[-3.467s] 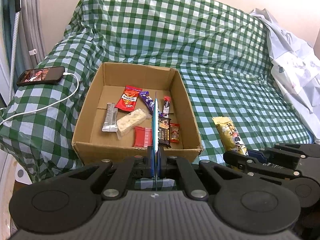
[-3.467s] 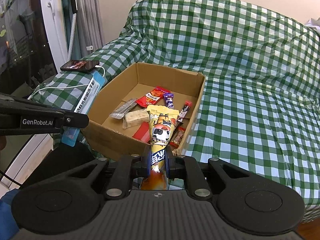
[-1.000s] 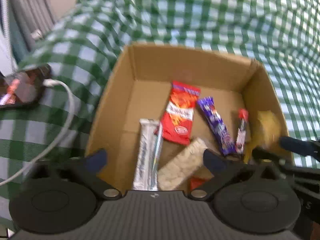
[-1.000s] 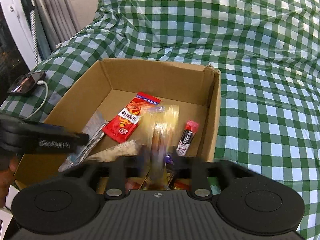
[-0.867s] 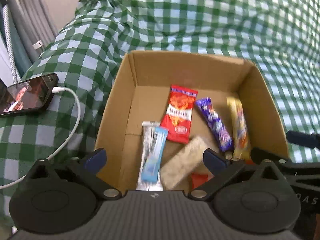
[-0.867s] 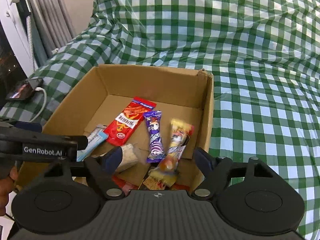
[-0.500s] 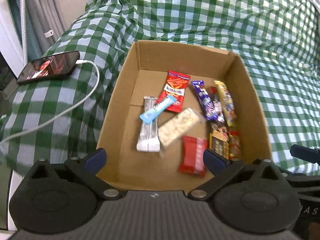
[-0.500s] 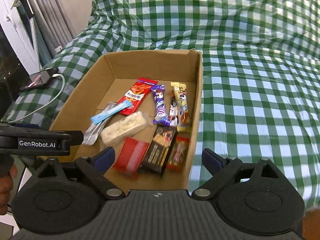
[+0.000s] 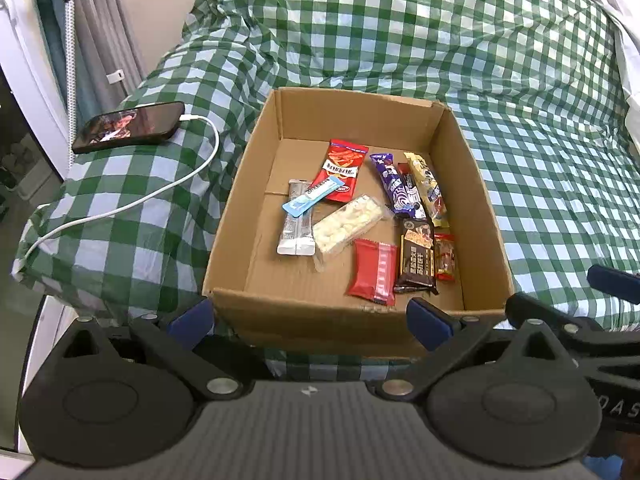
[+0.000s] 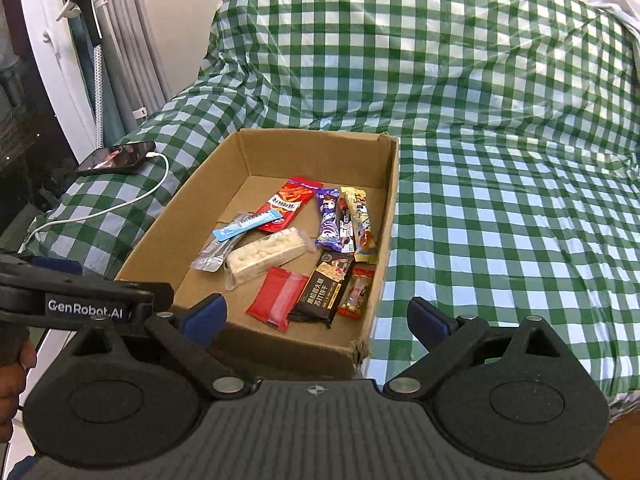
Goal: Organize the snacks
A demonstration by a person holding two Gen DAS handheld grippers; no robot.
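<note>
An open cardboard box [image 9: 236,200] [image 10: 390,216] sits on the green checked cover and holds several snacks. A light blue stick pack [image 9: 314,197] [image 10: 248,225] lies across a silver bar and a red pouch [image 9: 342,170]. A yellow snack pack [image 9: 428,188] [image 10: 360,218] lies by the right wall beside a purple bar [image 9: 394,184]. A red wrapper [image 9: 374,266] and a dark bar [image 9: 416,256] lie near the front. My left gripper [image 9: 310,322] is open and empty, in front of the box. My right gripper [image 10: 316,318] is open and empty at the box's near right corner.
A phone [image 9: 128,126] [image 10: 116,158] with a white charging cable [image 9: 160,192] lies left of the box. Curtains and a stand are at the far left [image 10: 100,40]. The checked cover [image 10: 500,220] stretches to the right of the box.
Both grippers let go of their snacks into the box: the blue stick pack from the left, the yellow pack from the right. Both then drew back, open, to the box's near edge.
</note>
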